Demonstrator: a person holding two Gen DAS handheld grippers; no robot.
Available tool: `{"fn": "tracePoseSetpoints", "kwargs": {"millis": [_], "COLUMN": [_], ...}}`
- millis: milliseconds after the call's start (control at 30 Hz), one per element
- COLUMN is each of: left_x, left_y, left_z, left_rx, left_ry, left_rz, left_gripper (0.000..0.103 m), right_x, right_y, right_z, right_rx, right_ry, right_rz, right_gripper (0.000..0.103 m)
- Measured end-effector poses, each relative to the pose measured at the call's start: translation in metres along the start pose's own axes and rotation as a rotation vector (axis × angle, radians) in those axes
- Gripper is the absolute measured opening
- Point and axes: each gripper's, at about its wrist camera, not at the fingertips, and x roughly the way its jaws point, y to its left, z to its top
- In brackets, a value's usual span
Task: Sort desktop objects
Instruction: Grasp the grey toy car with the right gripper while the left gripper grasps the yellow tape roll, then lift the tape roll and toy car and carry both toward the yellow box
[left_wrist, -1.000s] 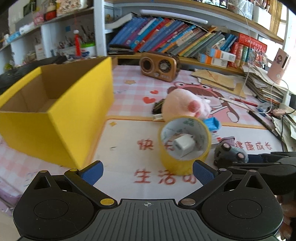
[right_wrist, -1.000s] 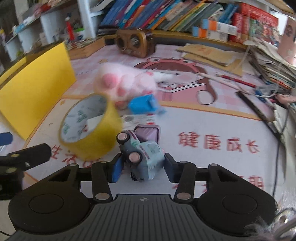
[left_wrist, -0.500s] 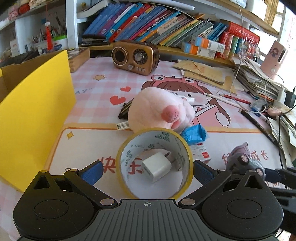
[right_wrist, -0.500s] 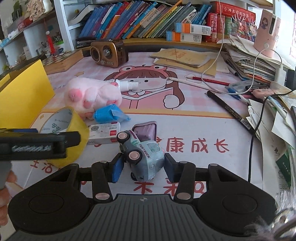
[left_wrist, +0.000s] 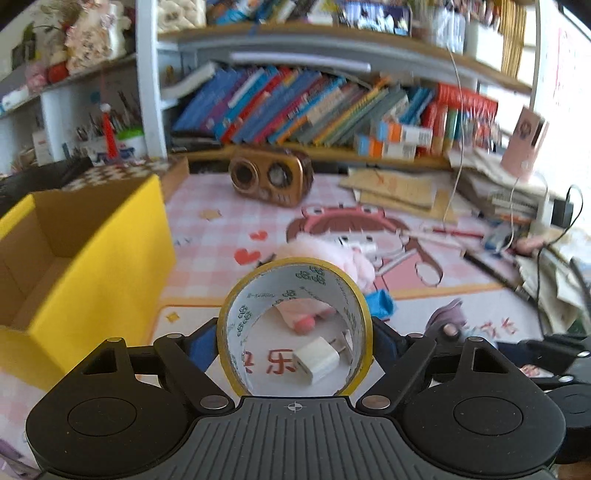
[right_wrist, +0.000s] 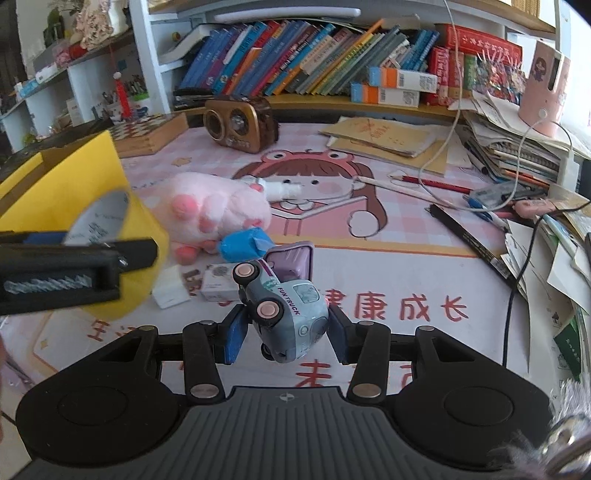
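Jaws of the left gripper (left_wrist: 294, 334) are closing on the yellow roll of packing tape with a printed white core (left_wrist: 294, 325), blue pads against its outer sides, roll upright and apparently lifted off the mat; jaws of the right gripper (right_wrist: 283, 330) stand narrow, clamped on the small grey-blue toy truck with pink wheels (right_wrist: 284, 306), tilted nose-down; both loads probably bound for the open yellow cardboard box (left_wrist: 92, 258) at left, seemingly the sorting bin; white square charger plug (left_wrist: 321, 360) shows through the roll's hole, resting on the mat; pink plush paw (right_wrist: 218, 214) lies behind, half-masked by tape in the left view; box floor unseen; left view blurred.
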Motion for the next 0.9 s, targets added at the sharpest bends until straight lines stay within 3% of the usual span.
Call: {"fn": "tracePoseSetpoints", "kwargs": {"millis": [200, 467, 900], "left_x": [-0.032, -0.06, -0.119], "left_y": [0.015, 0.046, 0.126], "left_z": [-0.006, -0.033, -0.071], "left_rx": [-0.029, -0.039, -0.088], "left_ry": [-0.037, -0.021, -0.018], "left_rz": [-0.004, -0.012, 0.032], "left_gripper": [0.083, 0.083, 0.083], "right_x": [-0.012, -0.031, -0.058], "right_y": [0.018, 0.056, 0.158], "right_z": [-0.006, -0.017, -0.04], "right_rx": [-0.013, -0.03, -0.086], "right_ry": [-0.002, -0.012, 0.003], "right_rz": [0.023, 0.04, 0.113], "right_gripper": [0.044, 0.044, 0.044]}}
